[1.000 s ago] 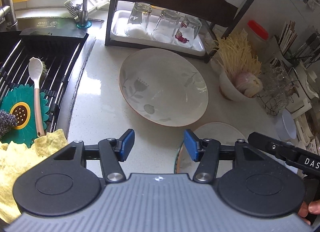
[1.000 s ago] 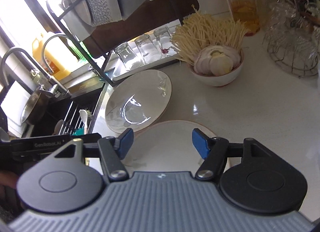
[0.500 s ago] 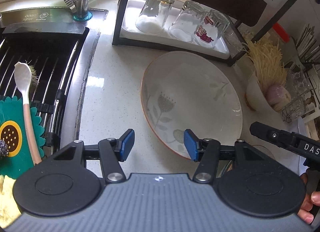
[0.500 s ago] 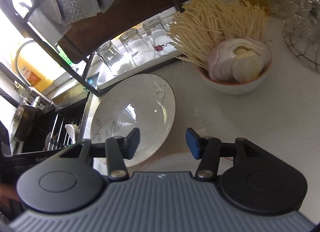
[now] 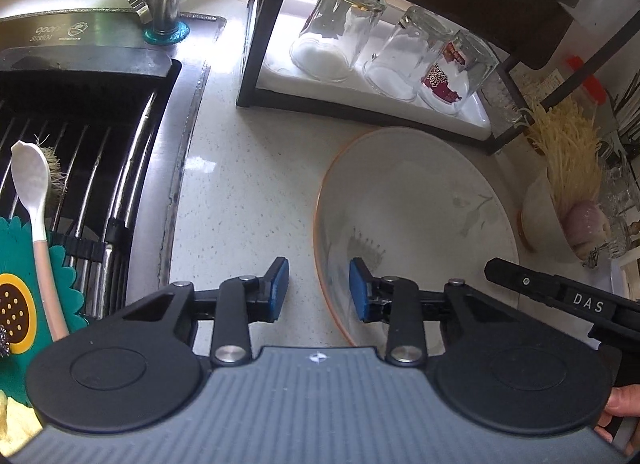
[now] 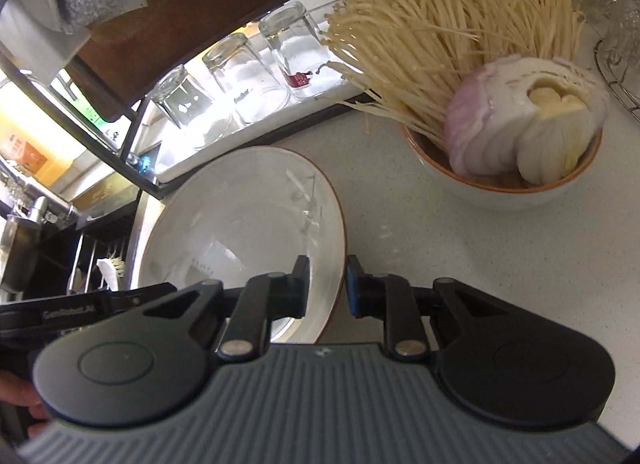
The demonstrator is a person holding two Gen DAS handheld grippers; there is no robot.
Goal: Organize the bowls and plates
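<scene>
Left hand-held gripper (image 5: 318, 290) and right hand-held gripper (image 6: 328, 284): jaws closing astride opposite rims of the shallow white orange-edged ceramic plate (image 5: 416, 224), pads not yet pressing. Plate lies on the speckled white worktop (image 5: 240, 200); seat both rims deep, then lift level, clear of the black dish rack (image 5: 256, 44) beyond

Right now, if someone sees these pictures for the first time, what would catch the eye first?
The large white plate with an orange rim lies on the counter, and both claws are closing over opposite edges of it: the left claw and the right claw. Behind it, three upturned glasses stand on a white tray, and to the right sits a bowl heaped with enoki mushrooms and sliced onion.
</scene>
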